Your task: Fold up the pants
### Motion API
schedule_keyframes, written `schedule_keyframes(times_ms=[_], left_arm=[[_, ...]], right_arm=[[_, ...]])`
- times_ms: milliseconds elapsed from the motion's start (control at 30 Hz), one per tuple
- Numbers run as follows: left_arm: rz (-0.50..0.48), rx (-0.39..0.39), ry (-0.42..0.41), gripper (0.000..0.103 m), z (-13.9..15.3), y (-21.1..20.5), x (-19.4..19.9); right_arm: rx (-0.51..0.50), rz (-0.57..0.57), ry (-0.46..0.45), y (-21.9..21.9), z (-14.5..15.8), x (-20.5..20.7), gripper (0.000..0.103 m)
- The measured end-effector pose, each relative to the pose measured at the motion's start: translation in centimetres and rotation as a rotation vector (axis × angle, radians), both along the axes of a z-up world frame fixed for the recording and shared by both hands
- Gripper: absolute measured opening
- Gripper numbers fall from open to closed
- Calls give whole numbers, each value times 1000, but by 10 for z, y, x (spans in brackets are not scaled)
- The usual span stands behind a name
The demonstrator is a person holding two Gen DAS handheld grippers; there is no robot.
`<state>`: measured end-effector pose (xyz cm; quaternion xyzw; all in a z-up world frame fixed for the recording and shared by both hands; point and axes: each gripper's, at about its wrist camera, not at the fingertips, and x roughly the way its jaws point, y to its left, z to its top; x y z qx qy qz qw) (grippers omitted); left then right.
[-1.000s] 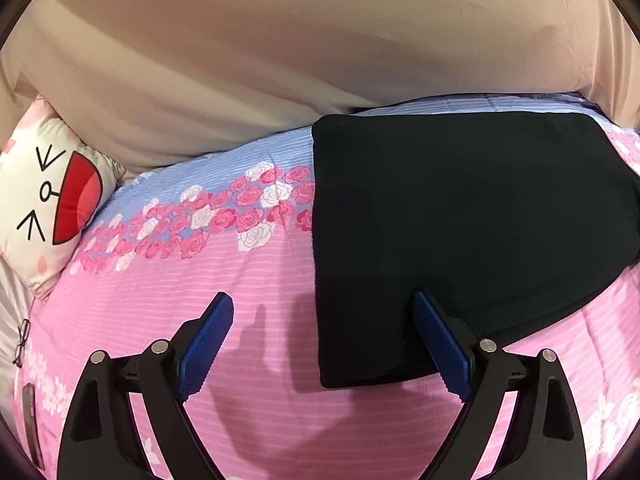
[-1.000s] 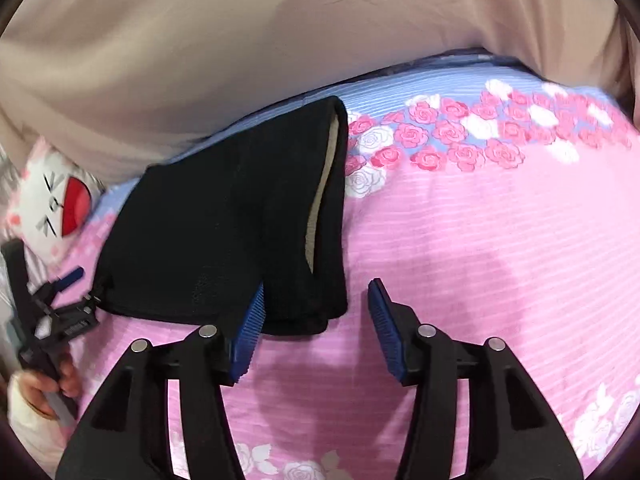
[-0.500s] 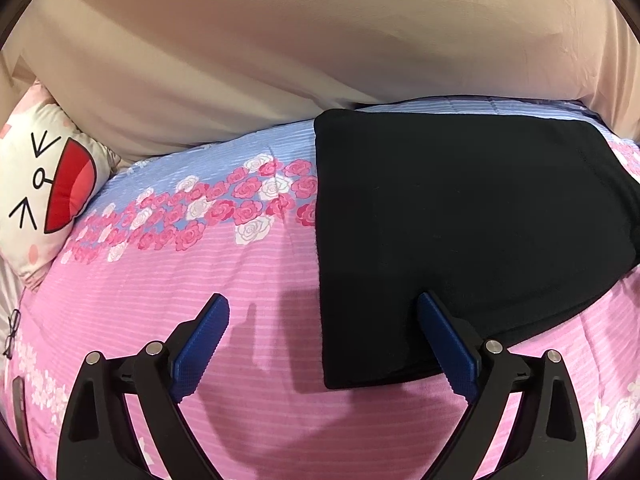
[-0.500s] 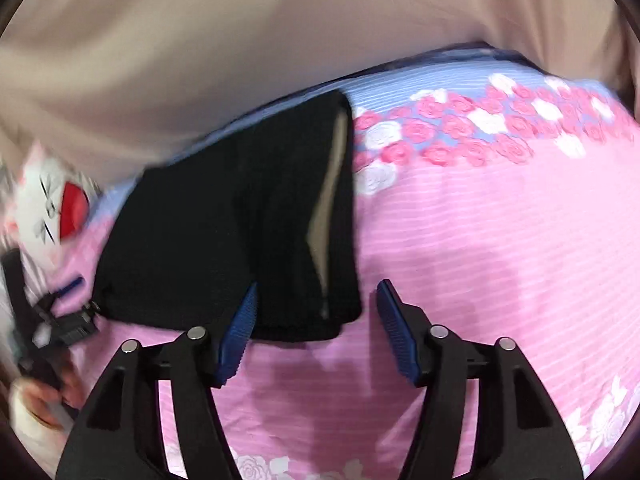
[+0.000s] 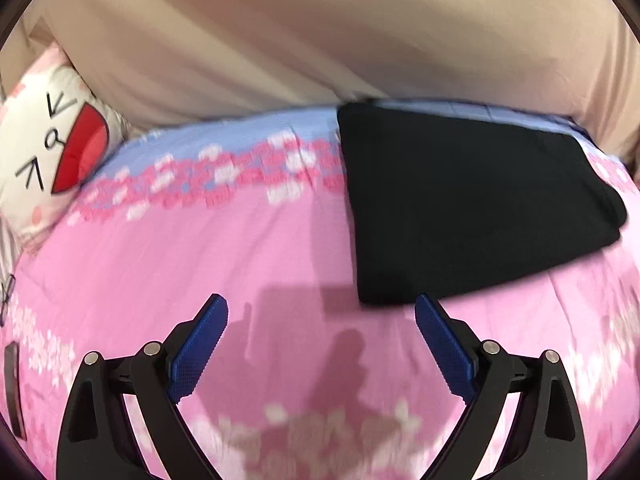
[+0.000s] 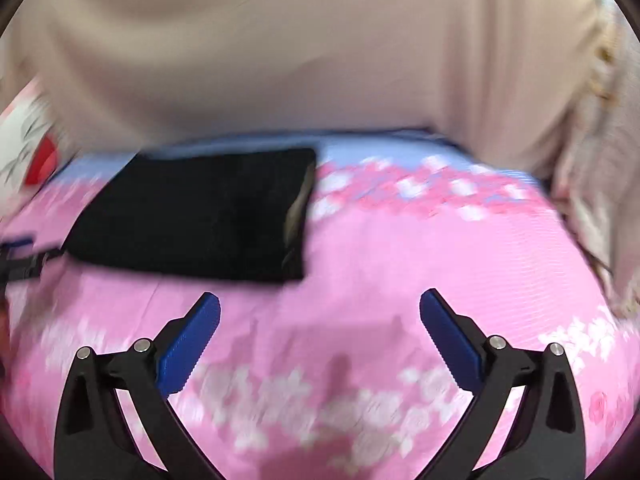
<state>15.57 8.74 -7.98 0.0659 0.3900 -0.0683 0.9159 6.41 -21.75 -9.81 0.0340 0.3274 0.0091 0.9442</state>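
Your black pants [image 5: 472,208] lay folded on the pink bedspread [image 5: 200,264], far side. Your left gripper [image 5: 320,344] and right gripper [image 6: 320,340] hung spread wide, empty. A careless pass might have snagged and unfolded them. Only your right view showed the pale lining [image 6: 296,208] at one edge.

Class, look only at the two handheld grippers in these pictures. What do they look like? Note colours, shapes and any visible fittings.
Both look alike. The left gripper has two black, angular plastic arms with triangular cut-outs, silver round pivot pins, and flat blue ridged pads. The right gripper has the same black arms, silver pins and blue textured pads. No cables, labels or sleeves are visible.
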Motion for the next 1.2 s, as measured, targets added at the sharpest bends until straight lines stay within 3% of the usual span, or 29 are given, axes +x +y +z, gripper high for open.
schedule_keyframes(times_ms=[100, 167, 300, 433, 533, 633, 733, 867, 967, 1067, 1100, 1133, 1200], left_arm=[[-90, -91, 88, 93, -8, -5, -7], [-137, -148, 136, 93, -14, -13, -5], [-169, -161, 171, 93, -21, -29, 10], [-110, -71, 134, 93, -25, -40, 38], [-74, -68, 115, 97, -26, -35, 56], [-69, -67, 124, 98, -26, -34, 64], [-76, -88, 142, 92, -18, -27, 47], [-134, -151, 26, 94, 25, -19, 9], [-142, -157, -13, 95, 40, -35, 23], [-117, -73, 28, 94, 19, -58, 62], [-79, -10, 55, 95, 3, -61, 76], [-74, -32, 81, 98, -9, -56, 84], [-56, -170, 141, 94, -4, -40, 89]], right_arm=[[92, 186, 16, 6, -5, 14, 98], [120, 248, 41, 7, -8, 30, 98], [187, 281, 96, 2, -15, 64, 98], [221, 250, 110, -6, -16, 81, 97], [217, 128, 144, -22, -25, 92, 94], [346, 53, 148, -52, -29, 92, 92], [253, -45, 87, -57, -15, 67, 92], [341, 69, -54, -35, 29, 46, 93], [409, 205, -24, -7, 38, 78, 91], [338, 117, 97, -12, 5, 121, 65], [349, 80, 98, -24, -4, 126, 33], [385, 45, 96, -38, -6, 125, 2], [518, 1, 112, -62, -2, 121, 0]])
